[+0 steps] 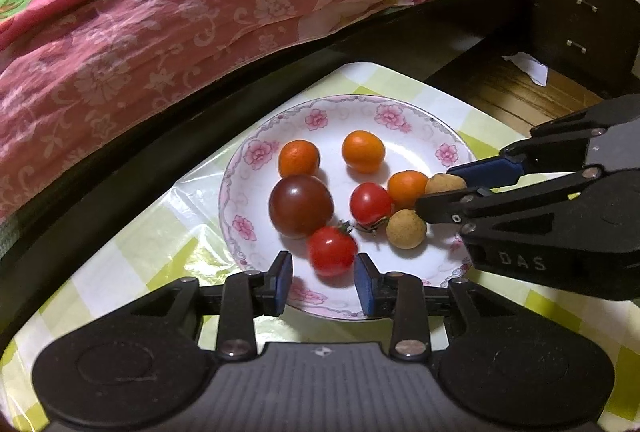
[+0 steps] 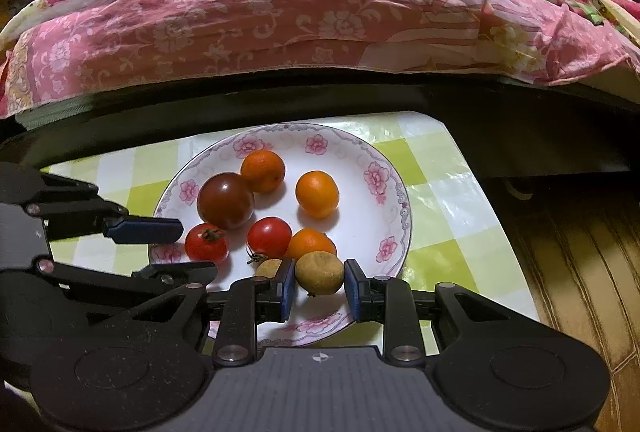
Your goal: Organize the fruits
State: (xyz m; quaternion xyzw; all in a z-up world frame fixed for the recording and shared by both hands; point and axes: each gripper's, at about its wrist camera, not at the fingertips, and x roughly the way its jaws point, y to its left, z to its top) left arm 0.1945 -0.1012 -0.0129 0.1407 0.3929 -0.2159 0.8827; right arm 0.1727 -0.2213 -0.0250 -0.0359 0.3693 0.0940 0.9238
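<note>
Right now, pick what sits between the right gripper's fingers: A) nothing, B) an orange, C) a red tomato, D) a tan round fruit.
D: in the right wrist view the right gripper has its pads either side of the tan fruit on the plate, with slight gaps showing.

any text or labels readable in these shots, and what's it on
"DAS": raised letters on the black body of the right gripper, seen from the left wrist view.

Nothing else reads as text. The plate carries only pink flower patterns. The round discs on the left gripper body show faint embossed marks, too faint to read.
</note>
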